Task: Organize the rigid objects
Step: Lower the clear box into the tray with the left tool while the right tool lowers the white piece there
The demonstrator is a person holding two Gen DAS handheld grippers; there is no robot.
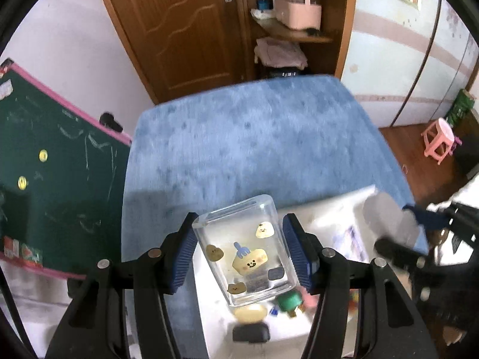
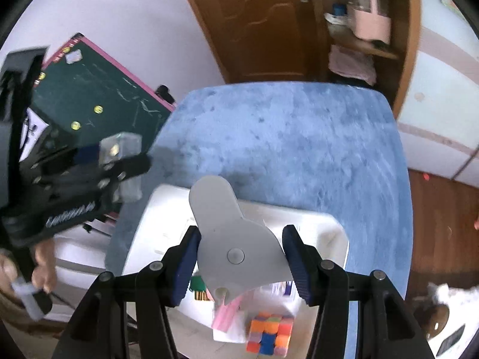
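My left gripper [image 1: 241, 246] is shut on a clear plastic box with cartoon stickers [image 1: 247, 248] and holds it above the white bin [image 1: 323, 218]. My right gripper [image 2: 239, 254] is shut on a flat grey plastic piece [image 2: 230, 233] with a round rivet and holds it over the same white bin [image 2: 317, 224]. The bin holds a colourful puzzle cube [image 2: 269, 336], a pink item [image 2: 224, 314] and a green toy [image 1: 289, 300]. The left gripper with its clear box [image 2: 119, 149] shows blurred at the left of the right wrist view. The grey piece [image 1: 389, 218] shows blurred at the right of the left wrist view.
The bin sits on a blue fuzzy tabletop [image 1: 245, 137]. A green chalkboard with a pink frame [image 1: 45, 149] leans at the left. A brown door [image 1: 179, 24] and a shelf with a pink basket [image 1: 299, 12] stand behind. A pink stool [image 1: 438, 140] is on the floor at right.
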